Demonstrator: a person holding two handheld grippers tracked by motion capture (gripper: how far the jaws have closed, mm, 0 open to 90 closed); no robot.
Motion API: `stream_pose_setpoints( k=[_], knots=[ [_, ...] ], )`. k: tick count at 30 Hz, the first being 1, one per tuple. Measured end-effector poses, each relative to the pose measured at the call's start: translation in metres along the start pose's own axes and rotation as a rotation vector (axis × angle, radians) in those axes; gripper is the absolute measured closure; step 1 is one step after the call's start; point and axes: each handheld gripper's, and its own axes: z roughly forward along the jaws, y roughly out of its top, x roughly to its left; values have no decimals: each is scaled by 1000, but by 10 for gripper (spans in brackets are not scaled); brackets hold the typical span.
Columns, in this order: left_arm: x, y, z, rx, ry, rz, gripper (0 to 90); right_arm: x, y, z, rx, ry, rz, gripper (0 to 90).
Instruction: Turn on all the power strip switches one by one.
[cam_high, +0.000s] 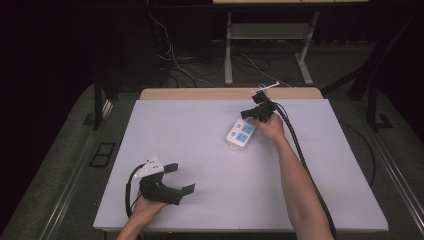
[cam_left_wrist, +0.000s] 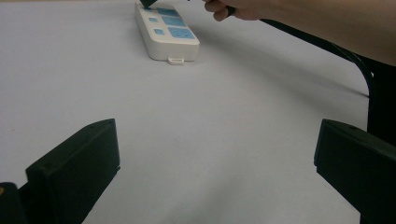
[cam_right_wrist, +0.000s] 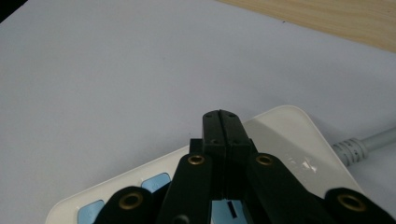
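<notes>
Across the pale grey table (cam_high: 200, 200) the white, blue-socketed power strip (cam_high: 241, 133) lay far right, long axis slanting away — right gripper (cam_high: 253, 114), jaws together, at its far end — left gripper (cam_high: 181, 179) gaped, well apart.

White power strip (cam_high: 241, 133) with blue sockets lies flat on table (cam_high: 200, 150).
</notes>
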Motion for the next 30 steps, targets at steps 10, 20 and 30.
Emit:
stream_pose_setpoints(
  k=[10, 20, 30],
  knots=[
    [1, 0, 2, 7, -1, -3, 0, -11, -7, -8, -10, 3, 28, 900],
    [1, 0, 1, 3, 2, -5, 0, -6, -4, -6, -9, 17, 10, 900],
    [1, 0, 2, 6, 2, -1, 0, -6, -4, -4, -14, 12, 1, 900]
  ],
)
